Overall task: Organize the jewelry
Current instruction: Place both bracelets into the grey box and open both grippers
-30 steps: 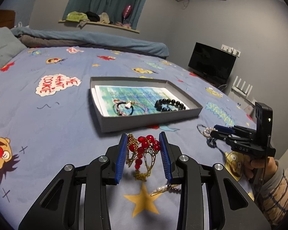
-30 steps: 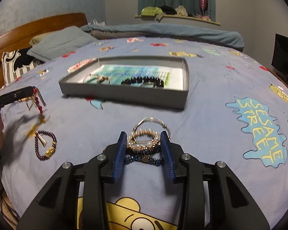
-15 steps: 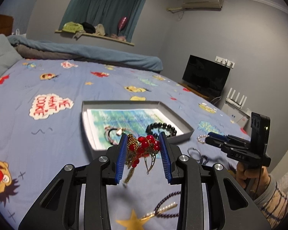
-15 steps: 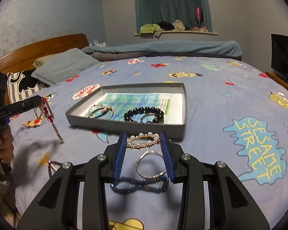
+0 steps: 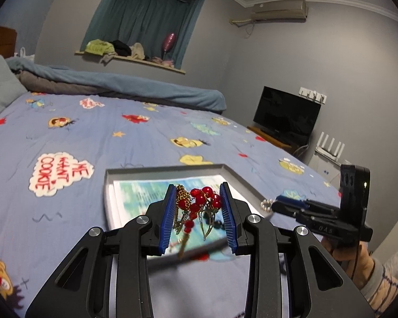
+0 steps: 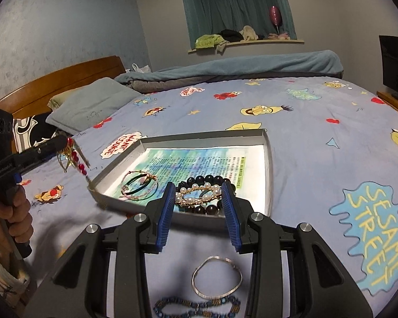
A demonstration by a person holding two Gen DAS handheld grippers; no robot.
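Both grippers have risen since 0.5 s ago and now sit over the tray [image 6: 268,159]. Left gripper [image 5: 198,206] pinches the red bead necklace [image 5: 199,201], chain dangling, apparently above the tray's near edge. Right gripper [image 6: 198,198] clamps the pearl bracelet [image 6: 197,195] over the black bead bracelet [image 6: 207,180].

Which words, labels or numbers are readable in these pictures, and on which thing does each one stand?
"SESAME STREET": blue patch on the bedsheet.
"ME WANT COOKIE": white patch on the bedsheet.
"DAS": side of the right gripper.
Printed sheet in the tray: too small to read.
Label on the left gripper: too blurred.
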